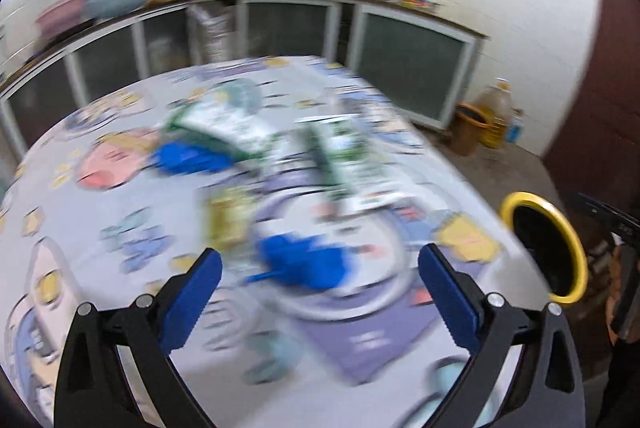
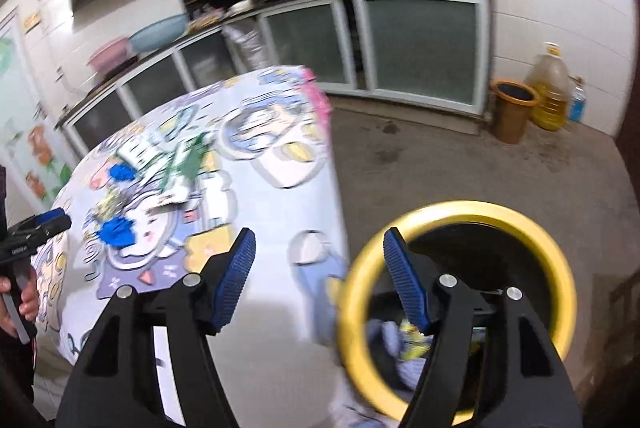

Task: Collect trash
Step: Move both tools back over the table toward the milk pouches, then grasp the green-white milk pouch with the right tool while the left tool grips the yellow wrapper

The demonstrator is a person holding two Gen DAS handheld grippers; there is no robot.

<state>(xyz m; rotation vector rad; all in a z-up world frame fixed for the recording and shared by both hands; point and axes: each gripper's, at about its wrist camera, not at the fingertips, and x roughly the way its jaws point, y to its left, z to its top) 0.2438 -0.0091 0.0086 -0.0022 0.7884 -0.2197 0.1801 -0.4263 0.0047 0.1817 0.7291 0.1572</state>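
left wrist view, blurred: left hand-held gripper (image 1: 320, 268) released, jaws spread wide, nothing between them, above the bench (image 1: 120, 208) with its cartoon-print cloth. on the bench: blue crumpled scrap (image 1: 304, 264) just ahead of the blue fingers (image 1: 192, 304); second blue scrap (image 1: 188, 158) farther back; two green-and-white cartons (image 1: 348, 156) lying near the middle; yellowish wrapper (image 1: 228, 220) beside the near scrap. yellow-rimmed bin (image 1: 556, 228) off the bench's right edge.

right wrist view: right hand-held gripper (image 2: 320, 280) released, empty, straddling the bench edge and the yellow-rimmed bin (image 2: 460, 208). some pale and yellow trash (image 2: 404, 344) lies inside the bin. blue scraps (image 2: 116, 230) and cartons (image 2: 176, 164) on the bench at left, well apart from the bin. orange bucket (image 2: 512, 112) on the floor by the wall.
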